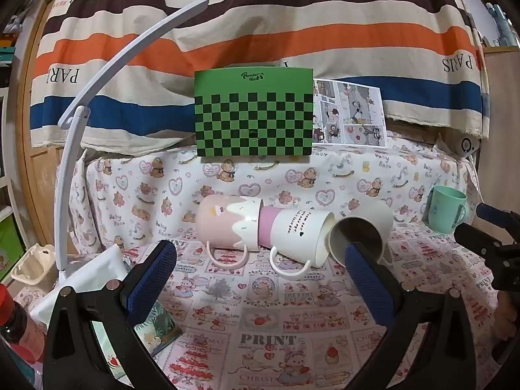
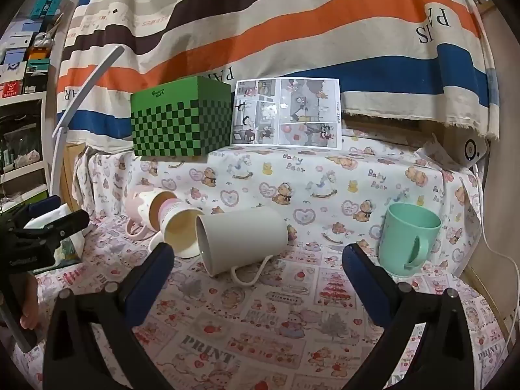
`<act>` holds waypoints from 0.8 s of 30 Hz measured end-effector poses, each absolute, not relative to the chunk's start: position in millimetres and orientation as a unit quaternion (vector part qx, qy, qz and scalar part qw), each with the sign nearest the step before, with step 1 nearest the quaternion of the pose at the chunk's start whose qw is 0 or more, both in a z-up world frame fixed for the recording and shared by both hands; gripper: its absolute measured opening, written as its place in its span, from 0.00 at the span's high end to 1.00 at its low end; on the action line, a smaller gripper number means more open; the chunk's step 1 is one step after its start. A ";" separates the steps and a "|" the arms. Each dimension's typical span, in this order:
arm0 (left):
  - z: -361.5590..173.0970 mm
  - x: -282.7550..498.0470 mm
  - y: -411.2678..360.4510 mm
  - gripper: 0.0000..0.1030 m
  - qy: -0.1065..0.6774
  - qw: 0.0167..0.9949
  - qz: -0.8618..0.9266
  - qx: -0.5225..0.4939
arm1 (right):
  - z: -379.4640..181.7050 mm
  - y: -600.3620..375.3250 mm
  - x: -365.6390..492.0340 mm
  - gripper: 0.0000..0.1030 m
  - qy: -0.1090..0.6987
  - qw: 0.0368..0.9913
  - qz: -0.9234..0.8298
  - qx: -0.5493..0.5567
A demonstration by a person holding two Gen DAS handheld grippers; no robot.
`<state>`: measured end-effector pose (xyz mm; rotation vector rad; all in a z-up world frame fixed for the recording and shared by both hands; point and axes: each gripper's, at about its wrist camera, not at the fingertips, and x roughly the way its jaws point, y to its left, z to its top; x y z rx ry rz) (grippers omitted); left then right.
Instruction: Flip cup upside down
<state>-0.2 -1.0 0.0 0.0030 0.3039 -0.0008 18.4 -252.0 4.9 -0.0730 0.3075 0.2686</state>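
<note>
Three mugs lie on their sides in a row on the printed cloth: a pink mug with white drip pattern (image 1: 224, 224), a white and pink mug with small text (image 1: 299, 232) and a plain cream mug (image 1: 364, 227). In the right wrist view they show as the pink mug (image 2: 143, 204), the text mug (image 2: 180, 230) and the cream mug (image 2: 243, 235). A mint green mug (image 2: 408, 240) stands upright at the right, also in the left wrist view (image 1: 447, 209). My left gripper (image 1: 260, 279) is open and empty before the lying mugs. My right gripper (image 2: 258, 276) is open and empty, between the cream and green mugs.
A green checkered box (image 1: 253, 113) and a comic sheet (image 2: 287, 112) stand at the back against a striped cloth. A white curved lamp arm (image 1: 97, 91) rises at the left. A bottle (image 1: 16, 321) and a small book (image 1: 159, 325) lie near left. A white device (image 2: 471, 151) sits back right.
</note>
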 end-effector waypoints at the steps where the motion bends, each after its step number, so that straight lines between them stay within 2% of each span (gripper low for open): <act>1: 0.1 -0.6 -1.4 0.00 0.151 0.989 0.000 0.003 | 4.6 -251.4 18.6 0.00 0.154 0.978 0.134 -0.037; 24: -0.6 3.6 2.6 0.00 0.161 0.987 0.012 0.000 | 4.8 -249.6 19.6 0.00 0.165 0.974 0.147 -0.040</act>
